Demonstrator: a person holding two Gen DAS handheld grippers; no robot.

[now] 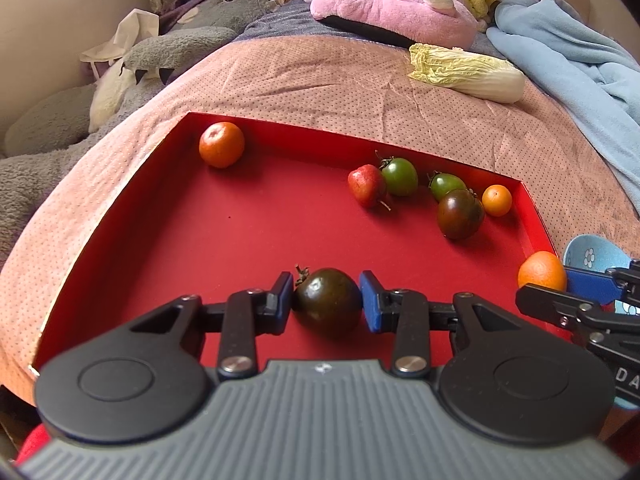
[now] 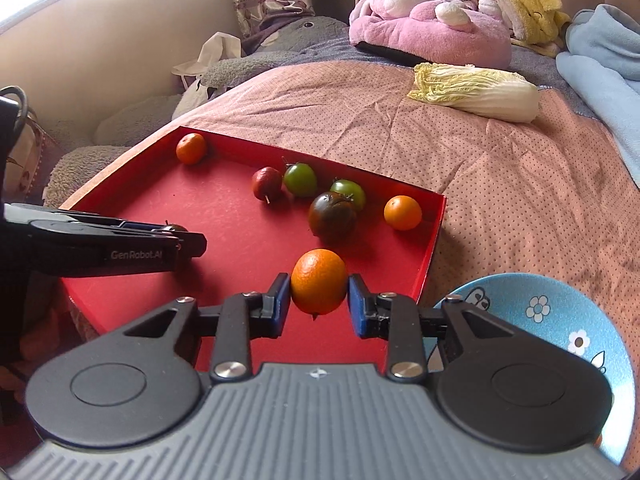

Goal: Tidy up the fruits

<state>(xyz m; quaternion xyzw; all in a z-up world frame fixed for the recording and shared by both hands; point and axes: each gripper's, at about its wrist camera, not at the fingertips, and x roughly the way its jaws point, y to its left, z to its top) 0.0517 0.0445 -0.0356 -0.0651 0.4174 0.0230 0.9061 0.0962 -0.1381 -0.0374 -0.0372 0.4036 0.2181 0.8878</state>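
Left tongs [image 1: 327,300] clamp a dark brownish-green round tomato [image 1: 327,300] above the shallow red cardboard tray [image 1: 248,240]. To their right, right tongs [image 2: 319,300] clamp a round orange citrus fruit [image 2: 319,282] over the tray's near corner.

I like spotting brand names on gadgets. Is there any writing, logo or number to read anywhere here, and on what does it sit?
"GenRobot.AI": white letters on the black side of the left claw, seen from the right wrist view.
"DA": cut off at the picture's edge, on the black body of the right claw, seen from the left wrist view.
The blue bowl bears only flower drawings, no words.
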